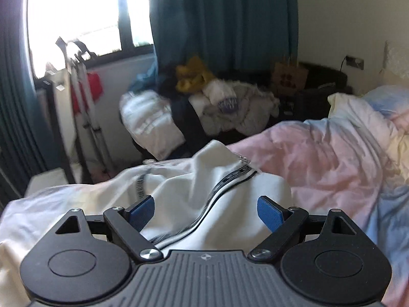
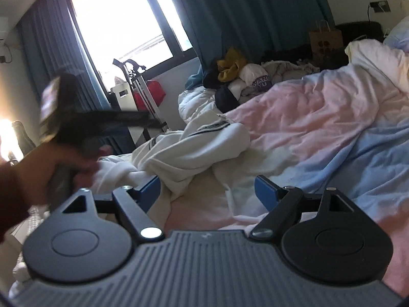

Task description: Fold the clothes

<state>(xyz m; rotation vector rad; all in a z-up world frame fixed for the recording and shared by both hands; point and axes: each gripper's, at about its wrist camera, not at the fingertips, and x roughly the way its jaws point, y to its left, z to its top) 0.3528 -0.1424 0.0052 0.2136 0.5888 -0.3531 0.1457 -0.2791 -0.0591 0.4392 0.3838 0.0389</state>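
A white garment with a black-and-white patterned stripe (image 1: 204,179) lies crumpled on the bed. My left gripper (image 1: 205,208) is open right above it, blue pads either side of the stripe, holding nothing. In the right wrist view the same garment (image 2: 194,148) is bunched ahead of my right gripper (image 2: 207,189), which is open and empty just short of it. The left hand with the left gripper shows blurred at the left of that view (image 2: 66,133).
The bed has a rumpled pink, blue and cream duvet (image 1: 332,158). A pile of other clothes (image 1: 217,97) sits beyond the bed by teal curtains (image 1: 225,20). A folded rack (image 1: 84,107) stands under the window. A paper bag (image 1: 288,76) is at the back.
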